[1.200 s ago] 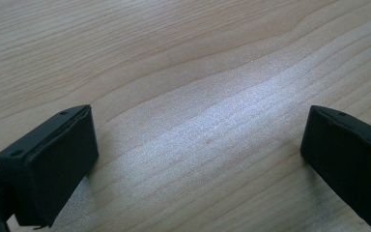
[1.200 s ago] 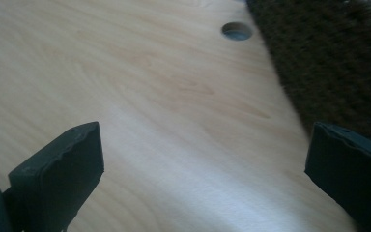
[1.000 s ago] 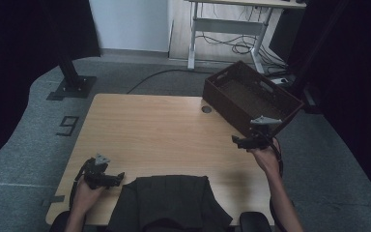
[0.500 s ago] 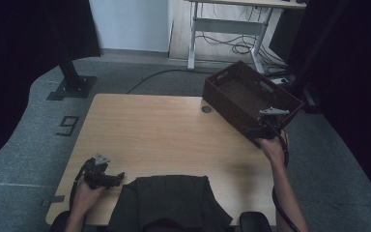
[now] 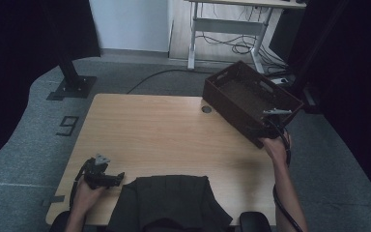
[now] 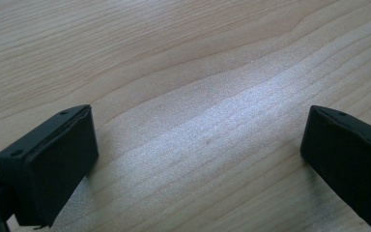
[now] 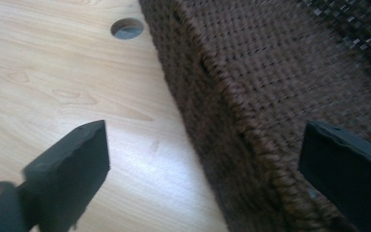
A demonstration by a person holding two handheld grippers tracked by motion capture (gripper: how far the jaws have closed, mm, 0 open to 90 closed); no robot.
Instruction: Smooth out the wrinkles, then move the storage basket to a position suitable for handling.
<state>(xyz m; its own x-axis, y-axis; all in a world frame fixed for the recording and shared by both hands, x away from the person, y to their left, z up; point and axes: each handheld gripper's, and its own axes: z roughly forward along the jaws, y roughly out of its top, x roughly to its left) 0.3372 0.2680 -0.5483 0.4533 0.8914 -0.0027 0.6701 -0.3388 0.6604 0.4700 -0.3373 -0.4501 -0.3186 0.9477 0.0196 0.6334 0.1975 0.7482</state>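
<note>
The left gripper (image 5: 107,178) rests low over the table (image 5: 164,130), jaws wide apart. Far right, the right gripper (image 7: 207,159) has its jaws astride the brown basket's (image 5: 251,99) near wall — just closing a little, not yet pressing.

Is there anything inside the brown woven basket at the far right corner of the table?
In the high view the brown woven basket looks empty: only its dark woven floor shows. The strip of floor behind its near wall is hidden, and the right gripper at that wall covers part of the rim.
</note>
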